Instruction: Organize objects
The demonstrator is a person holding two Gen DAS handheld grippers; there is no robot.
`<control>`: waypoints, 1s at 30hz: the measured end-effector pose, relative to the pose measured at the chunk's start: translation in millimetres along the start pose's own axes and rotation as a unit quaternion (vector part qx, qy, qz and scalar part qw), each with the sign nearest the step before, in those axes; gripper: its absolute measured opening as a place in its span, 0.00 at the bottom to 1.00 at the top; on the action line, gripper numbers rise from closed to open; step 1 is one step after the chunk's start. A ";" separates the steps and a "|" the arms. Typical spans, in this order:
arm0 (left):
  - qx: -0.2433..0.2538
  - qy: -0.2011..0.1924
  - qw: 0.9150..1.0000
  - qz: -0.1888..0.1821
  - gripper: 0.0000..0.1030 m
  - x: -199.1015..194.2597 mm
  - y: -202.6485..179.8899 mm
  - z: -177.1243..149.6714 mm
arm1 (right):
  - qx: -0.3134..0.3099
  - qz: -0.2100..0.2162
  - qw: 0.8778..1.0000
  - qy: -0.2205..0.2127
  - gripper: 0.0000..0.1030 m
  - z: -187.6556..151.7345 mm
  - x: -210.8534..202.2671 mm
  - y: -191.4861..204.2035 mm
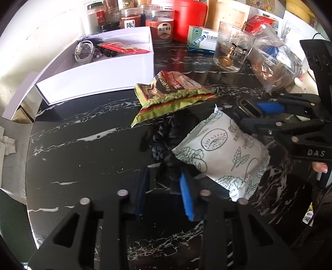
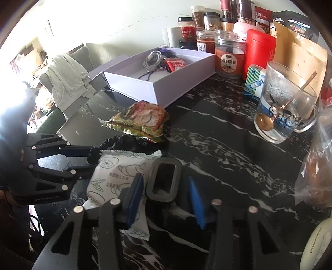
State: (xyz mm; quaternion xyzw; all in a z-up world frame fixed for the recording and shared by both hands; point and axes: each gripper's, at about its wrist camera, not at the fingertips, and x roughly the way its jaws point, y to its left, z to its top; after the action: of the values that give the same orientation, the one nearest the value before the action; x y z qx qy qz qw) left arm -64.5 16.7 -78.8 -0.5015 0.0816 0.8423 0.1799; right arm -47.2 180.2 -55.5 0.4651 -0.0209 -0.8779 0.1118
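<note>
The left wrist view showed the black marble-veined surface (image 1: 83, 145), the largest thing in sight, with an open white box (image 1: 108, 72) at its far side holding a coiled white cable (image 1: 84, 52) and a red packet (image 1: 122, 48). Behind the box stood a row of jars (image 1: 161, 27) and a red canister (image 1: 189, 19); to the right, a drinking glass (image 1: 233, 47) with a spoon in it. Nearer lay a green and red snack bag (image 1: 174, 93), and just in front of it a white pouch printed with leaf drawings (image 1: 224, 153), partly overlapping a crumpled black scrunchie (image 1: 164, 141).

The left hand-held gripper (image 1: 166, 189) had its blue pads drawn in narrowly over the near end of the scrunchie — they seemed to pinch it, though the dark cloth made the contact hard to read. In the right wrist view, the right hand-held gripper (image 2: 166, 199) sat half spread around a black rectangular ring (image 2: 165, 182), which lay between the pads beside the pouch's edge — whether the pads pressed on it I could not tell.
</note>
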 end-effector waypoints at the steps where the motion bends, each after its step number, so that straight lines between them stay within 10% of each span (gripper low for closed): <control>1: 0.000 0.002 1.000 -0.002 0.19 -0.2 -0.4 0.0 | 0.001 -0.002 1.000 0.004 0.35 -0.4 0.9 -0.9; 18: 0.014 0.022 1.000 0.015 0.16 -30.4 10.4 -40.3 | -0.015 -0.006 1.000 0.012 0.35 -24.0 -17.3 0.9; 30: 0.004 -0.008 1.000 0.004 0.55 -20.5 12.2 -33.4 | -0.001 -0.005 1.000 0.001 0.36 -30.3 -6.7 -2.0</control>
State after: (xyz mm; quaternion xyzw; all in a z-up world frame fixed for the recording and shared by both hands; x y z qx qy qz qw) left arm -33.1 -9.7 -77.6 -0.4932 0.0861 0.8469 0.1791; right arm -19.1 185.6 -67.5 0.4661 -0.0172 -0.8780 0.1075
